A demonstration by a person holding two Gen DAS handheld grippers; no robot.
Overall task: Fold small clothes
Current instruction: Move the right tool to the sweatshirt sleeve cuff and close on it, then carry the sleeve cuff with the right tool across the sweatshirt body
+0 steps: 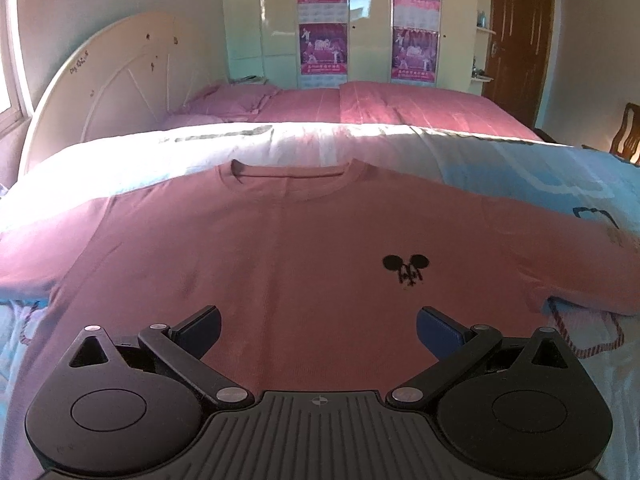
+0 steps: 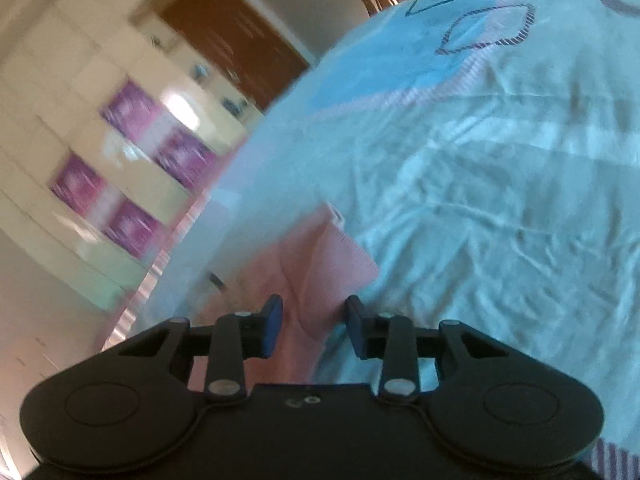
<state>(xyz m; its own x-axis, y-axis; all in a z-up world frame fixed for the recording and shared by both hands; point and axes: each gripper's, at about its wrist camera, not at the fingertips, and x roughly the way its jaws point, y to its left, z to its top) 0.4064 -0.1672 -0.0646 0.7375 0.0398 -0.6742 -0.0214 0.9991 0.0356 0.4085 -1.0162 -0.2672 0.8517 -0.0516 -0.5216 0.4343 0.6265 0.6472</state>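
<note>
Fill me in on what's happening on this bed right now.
A person with a gripper in each hand is starting to fold a pink sweater spread flat, front up, on a pale blue bedspread. The left gripper hangs open over the sweater's lower part, gripping nothing. The right gripper has a sleeve cuff between its fingers, which have not yet pinched it.
</note>
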